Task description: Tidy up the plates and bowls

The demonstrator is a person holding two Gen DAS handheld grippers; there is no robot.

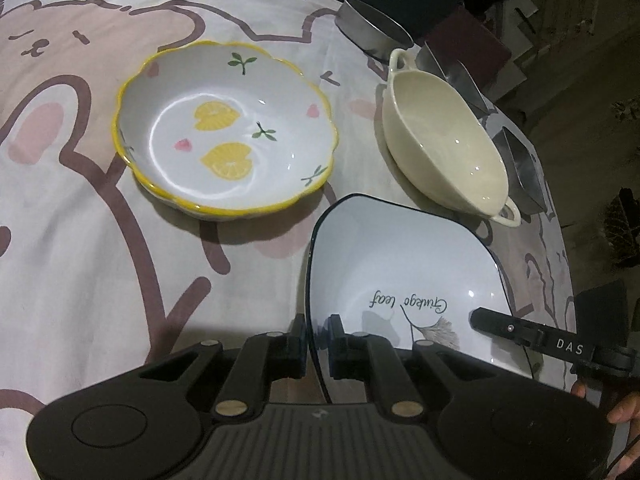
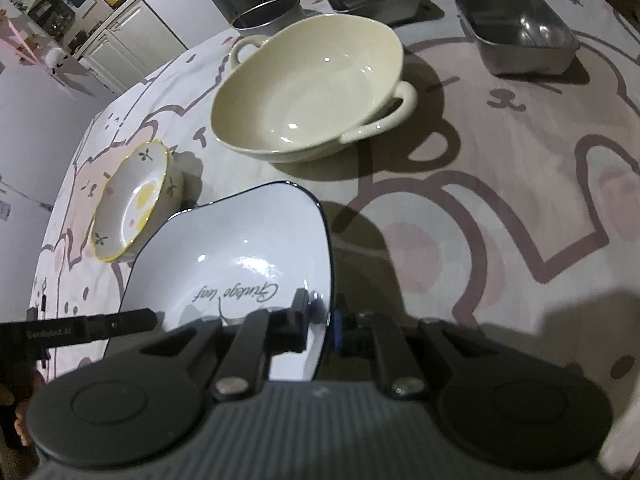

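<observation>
At the bottom centre of the left wrist view, the left tongs (image 1: pixel 318 346) are nearly closed, pinching the dark rim of the white plate (image 1: pixel 400 276). The right tongs (image 2: pixel 322 320) clamp its opposite edge the same way. The lemon bowl (image 1: pixel 226 128) sits upper left on the surface (image 1: pixel 80 240), the cream bowl (image 1: pixel 444 136) upper right.

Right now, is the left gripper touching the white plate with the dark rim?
Touching. In the left wrist view, the left gripper has its pads closed on the rim of the white plate, one on each side.
</observation>
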